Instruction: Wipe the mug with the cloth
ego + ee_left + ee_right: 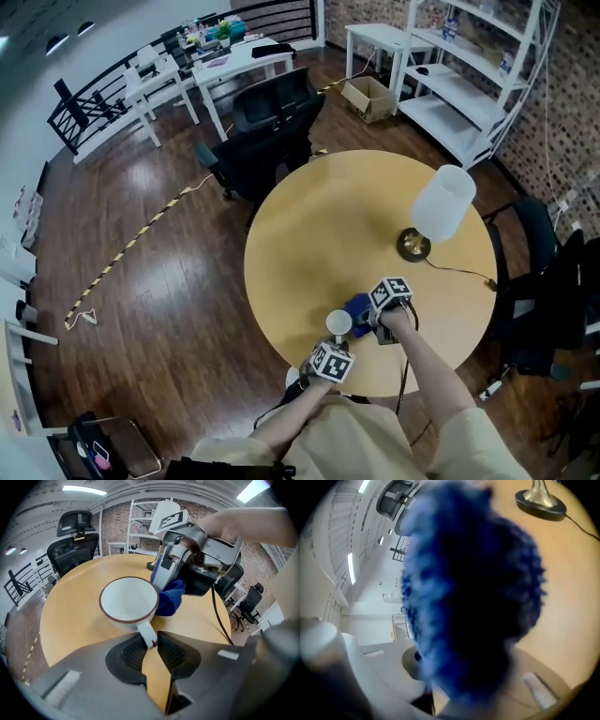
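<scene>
The mug [129,604] is white with a dark rim. It stands upright and empty near the 6 o'clock edge of the round table [319,216] in the head view.

**Handling.** Judged rigid, smooth-walled and fairly light. It would chip if knocked, and it is likely to pivot when held only by its thin handle.

**Hold point.** The handle points to 6 o'clock in the left gripper view. The left gripper [152,644] has its jaws narrowed onto the handle, with the ribbed pads pressing both faces. This leaves the wall and rim free for wiping.

**Cloth.** The blue cloth [171,597] is fluffy, soft and compliant, so it should conform to the curve. It touches the mug's outer wall at 3 o'clock. The right gripper [373,317] has its jaws clamped on the bunched cloth, which fills most of that gripper's own view.

**Hazard.** Sideways wiping pressure may twist the mug about its handle. The corded lamp [439,208] stands well apart, at 2 o'clock on the table.
</scene>
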